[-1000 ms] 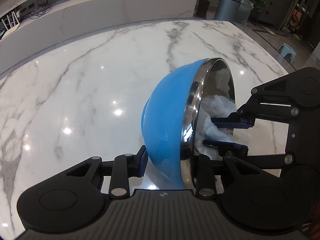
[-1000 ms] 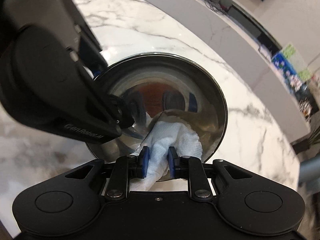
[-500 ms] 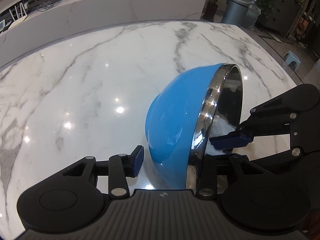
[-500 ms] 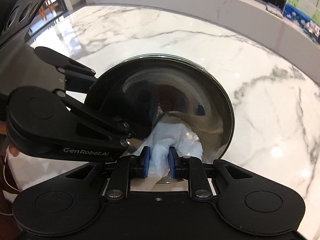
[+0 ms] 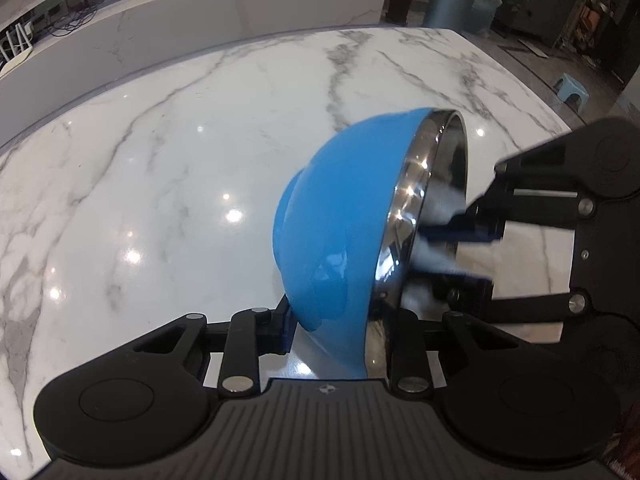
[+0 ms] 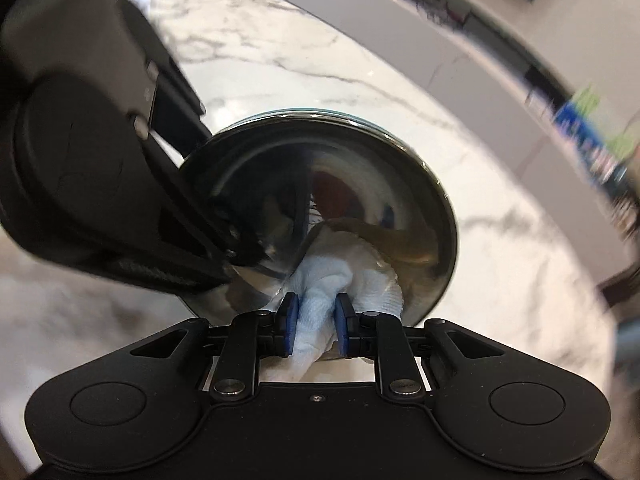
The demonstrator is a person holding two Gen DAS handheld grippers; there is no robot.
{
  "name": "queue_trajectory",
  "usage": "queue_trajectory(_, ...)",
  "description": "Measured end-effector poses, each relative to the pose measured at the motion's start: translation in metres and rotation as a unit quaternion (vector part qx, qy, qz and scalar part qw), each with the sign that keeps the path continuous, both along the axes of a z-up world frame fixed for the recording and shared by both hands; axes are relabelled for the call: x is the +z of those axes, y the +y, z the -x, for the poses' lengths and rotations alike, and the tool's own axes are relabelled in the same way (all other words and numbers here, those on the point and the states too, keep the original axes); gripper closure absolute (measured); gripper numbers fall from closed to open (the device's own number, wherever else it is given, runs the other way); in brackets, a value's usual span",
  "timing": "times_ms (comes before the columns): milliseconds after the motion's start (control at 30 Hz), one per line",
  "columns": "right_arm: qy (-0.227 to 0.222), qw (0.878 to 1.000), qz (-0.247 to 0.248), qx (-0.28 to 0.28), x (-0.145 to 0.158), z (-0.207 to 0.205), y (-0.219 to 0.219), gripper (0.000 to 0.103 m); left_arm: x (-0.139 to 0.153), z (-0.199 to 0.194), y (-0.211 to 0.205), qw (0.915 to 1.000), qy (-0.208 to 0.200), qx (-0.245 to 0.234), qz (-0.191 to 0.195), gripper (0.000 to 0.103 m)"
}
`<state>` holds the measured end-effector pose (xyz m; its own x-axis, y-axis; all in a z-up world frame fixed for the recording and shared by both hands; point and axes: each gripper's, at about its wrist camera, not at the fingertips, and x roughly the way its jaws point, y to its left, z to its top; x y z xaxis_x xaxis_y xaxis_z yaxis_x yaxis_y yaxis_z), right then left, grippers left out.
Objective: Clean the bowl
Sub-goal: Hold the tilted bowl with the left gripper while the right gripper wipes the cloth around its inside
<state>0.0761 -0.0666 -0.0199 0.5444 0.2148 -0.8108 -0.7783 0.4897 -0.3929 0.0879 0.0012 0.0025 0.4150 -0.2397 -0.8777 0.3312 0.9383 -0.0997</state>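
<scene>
Your bowl tipped on its side, white cloth pressed inside it

You have the blue steel-lined bowl (image 5: pixel 336 216) tilted on edge above the marble desk (image 5: pixel 160 168), its rim clamped in your left claw (image 5: pixel 340 332), one finger against the blue outside, the other inside the rim. Inside the bowl, low on the mirrored wall, your right claw (image 6: pixel 316 318) pinches a bunched white cloth (image 6: pixel 344 280) tight. Beyond the bowl, off the desk's far corner, stands a grey bin (image 5: pixel 452 0).
</scene>
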Motion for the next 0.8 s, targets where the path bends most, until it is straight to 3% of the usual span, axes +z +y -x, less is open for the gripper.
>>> queue_trajectory(167, 0.023, 0.999, -0.018, -0.019, -0.002, -0.003, 0.001, 0.085, 0.001, 0.0, 0.004, 0.9999, -0.004, 0.01, 0.013, 0.077)
queue_trajectory(233, 0.054, 0.997, -0.044, -0.039, -0.003, -0.026, 0.002, 0.085, 0.001, -0.001, 0.005, 0.9997, -0.001, 0.014, 0.022, 0.076)
queue_trajectory(333, 0.08, 0.993, -0.064, -0.05, -0.001, -0.01, 0.001, 0.085, -0.001, -0.002, 0.004, 0.9993, 0.006, 0.019, 0.031, 0.068)
queue_trajectory(433, 0.114, 0.988, -0.091, -0.058, -0.002, -0.019, 0.008, 0.085, -0.003, -0.002, 0.005, 0.9993, 0.004, 0.025, 0.027, 0.068)
queue_trajectory(533, 0.155, 0.978, -0.122, -0.063, -0.002, -0.019, 0.01, 0.085, -0.001, -0.002, 0.006, 0.9992, 0.001, 0.027, 0.029, 0.075)
queue_trajectory(667, 0.155, 0.979, -0.122, -0.057, 0.002, -0.005, 0.004, 0.085, 0.0, -0.002, 0.005, 0.9998, -0.003, 0.014, 0.014, 0.076)
queue_trajectory(800, 0.126, 0.986, -0.098, -0.038, 0.001, 0.008, 0.012, 0.085, 0.0, -0.001, 0.003, 1.0, 0.001, 0.0, 0.002, 0.075)
